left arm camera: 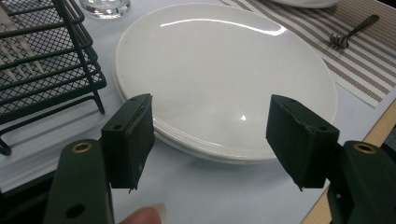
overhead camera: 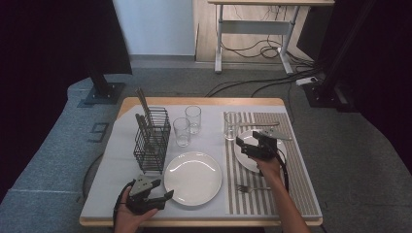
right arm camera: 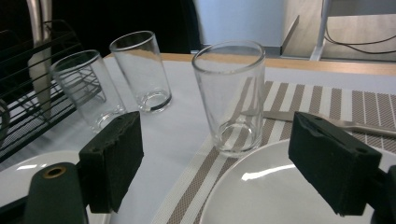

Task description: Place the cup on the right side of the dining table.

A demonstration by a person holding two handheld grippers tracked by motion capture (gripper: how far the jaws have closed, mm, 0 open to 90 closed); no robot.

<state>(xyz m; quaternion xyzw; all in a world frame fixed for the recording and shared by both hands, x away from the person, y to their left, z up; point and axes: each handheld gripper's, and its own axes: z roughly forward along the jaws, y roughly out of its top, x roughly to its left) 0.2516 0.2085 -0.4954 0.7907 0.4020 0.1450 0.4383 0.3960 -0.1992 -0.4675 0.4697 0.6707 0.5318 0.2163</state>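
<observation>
My left gripper [overhead camera: 162,191] is open near the table's front left edge, its jaws just short of the near rim of a large white plate [overhead camera: 193,177] [left arm camera: 224,79]. My right gripper [overhead camera: 246,142] is also open and hovers over a second white plate [overhead camera: 248,160] [right arm camera: 275,191] on the striped placemat [overhead camera: 291,174]. It points at a clear empty glass [overhead camera: 231,125] [right arm camera: 231,93] standing upright at the placemat's far left corner. Nothing is between the jaws of either gripper [left arm camera: 212,140] [right arm camera: 215,163].
A black wire basket [overhead camera: 151,141] [left arm camera: 42,60] with cutlery stands at the left. Two more glasses [overhead camera: 181,131] [overhead camera: 193,119] stand beside it on the mat. A fork [overhead camera: 252,187] [left arm camera: 352,31] lies on the placemat's near part, and a knife [overhead camera: 260,124] [right arm camera: 345,123] behind the right plate.
</observation>
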